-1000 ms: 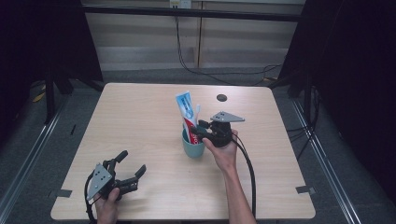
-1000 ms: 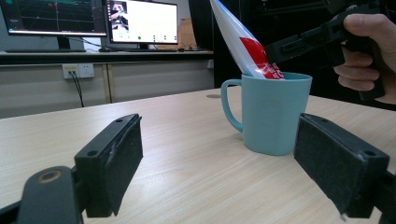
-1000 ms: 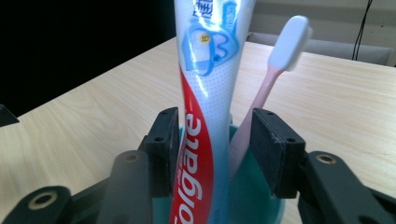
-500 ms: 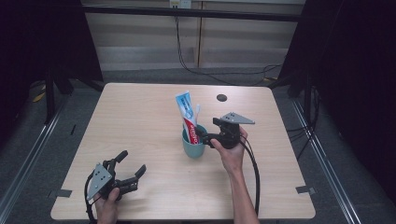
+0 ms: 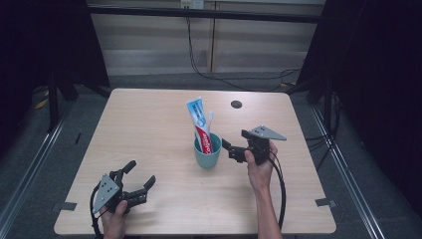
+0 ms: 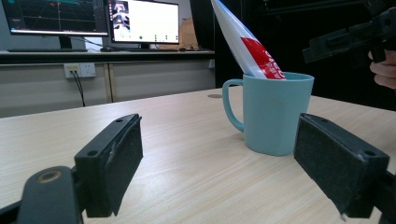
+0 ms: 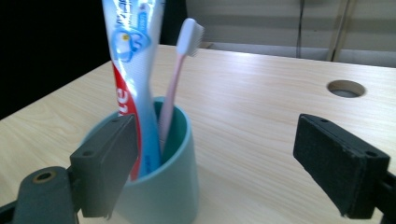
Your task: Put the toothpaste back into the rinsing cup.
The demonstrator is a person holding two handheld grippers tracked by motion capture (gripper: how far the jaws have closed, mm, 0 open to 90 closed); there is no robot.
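Teal mug (image 5: 206,155) with toothpaste tube (image 5: 200,124) stands free; both tools gape empty.
Right tool (image 5: 234,149) just opened; mug rigid, smooth, top-heavy: grip its wall low.

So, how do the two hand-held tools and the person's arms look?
The left black two-jaw tool and the right black two-jaw tool each carry a grey three-cornered plate on top and trail a black cable. The flat jaw pads are dark and rough. The forearms are bare, with no sleeves in view.
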